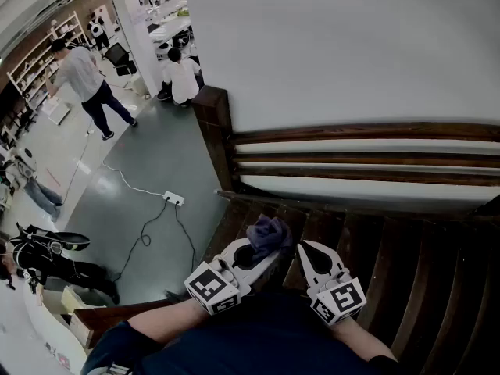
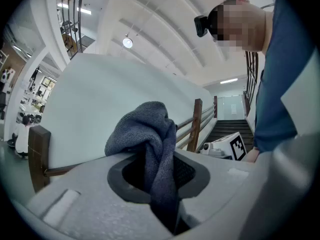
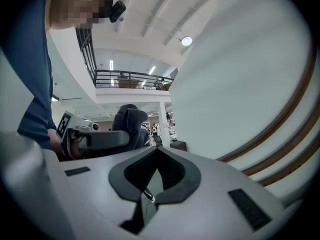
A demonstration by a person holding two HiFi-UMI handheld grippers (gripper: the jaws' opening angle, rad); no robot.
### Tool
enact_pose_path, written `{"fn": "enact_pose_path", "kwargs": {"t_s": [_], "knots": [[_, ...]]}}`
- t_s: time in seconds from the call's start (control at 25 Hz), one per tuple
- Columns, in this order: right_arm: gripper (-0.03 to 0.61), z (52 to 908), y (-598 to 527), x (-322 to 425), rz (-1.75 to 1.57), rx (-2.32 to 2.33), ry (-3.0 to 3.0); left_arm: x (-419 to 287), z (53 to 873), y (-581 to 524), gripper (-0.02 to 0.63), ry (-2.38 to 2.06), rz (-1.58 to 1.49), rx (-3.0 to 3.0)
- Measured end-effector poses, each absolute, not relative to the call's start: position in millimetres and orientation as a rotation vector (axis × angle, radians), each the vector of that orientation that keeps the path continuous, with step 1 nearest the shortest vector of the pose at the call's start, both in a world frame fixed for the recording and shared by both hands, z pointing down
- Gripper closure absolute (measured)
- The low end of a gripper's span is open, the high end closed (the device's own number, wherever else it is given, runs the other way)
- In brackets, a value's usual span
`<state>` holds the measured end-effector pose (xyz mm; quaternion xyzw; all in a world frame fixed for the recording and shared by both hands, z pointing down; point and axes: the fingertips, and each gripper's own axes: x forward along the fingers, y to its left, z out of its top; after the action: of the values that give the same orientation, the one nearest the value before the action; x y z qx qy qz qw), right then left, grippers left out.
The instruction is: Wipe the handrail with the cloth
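A grey-blue cloth (image 1: 269, 233) is bunched up between the jaws of my left gripper (image 1: 256, 250), which is shut on it. In the left gripper view the cloth (image 2: 146, 134) rises out of the jaws and hangs down through them. My right gripper (image 1: 303, 248) is beside it on the right, shut with nothing in it (image 3: 154, 176). The dark wooden handrail (image 1: 367, 131) runs across the white wall ahead, with lower rails beneath it, and ends at a post (image 1: 212, 119). Both grippers are short of the rail, over the stairs. From the right gripper view the cloth (image 3: 129, 120) sits to the left.
Dark wooden stair steps (image 1: 406, 287) lie under and to the right of me. Below on the left is a grey floor with a power strip (image 1: 173, 198) and its cable, and several people standing or sitting further off. A white wall (image 1: 351, 45) backs the rails.
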<state>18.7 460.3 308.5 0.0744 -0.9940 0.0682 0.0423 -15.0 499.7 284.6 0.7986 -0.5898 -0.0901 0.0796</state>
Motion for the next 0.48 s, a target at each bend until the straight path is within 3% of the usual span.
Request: {"fn": "enact_pose_path", "kwargs": {"t_s": [0.48], "knots": [[0.569,307.6,463.8,-1.9,0.208,0.202,-3.035,-35.7,281.9,502.4,0.535,-1.776,-0.302,2.368]]}}
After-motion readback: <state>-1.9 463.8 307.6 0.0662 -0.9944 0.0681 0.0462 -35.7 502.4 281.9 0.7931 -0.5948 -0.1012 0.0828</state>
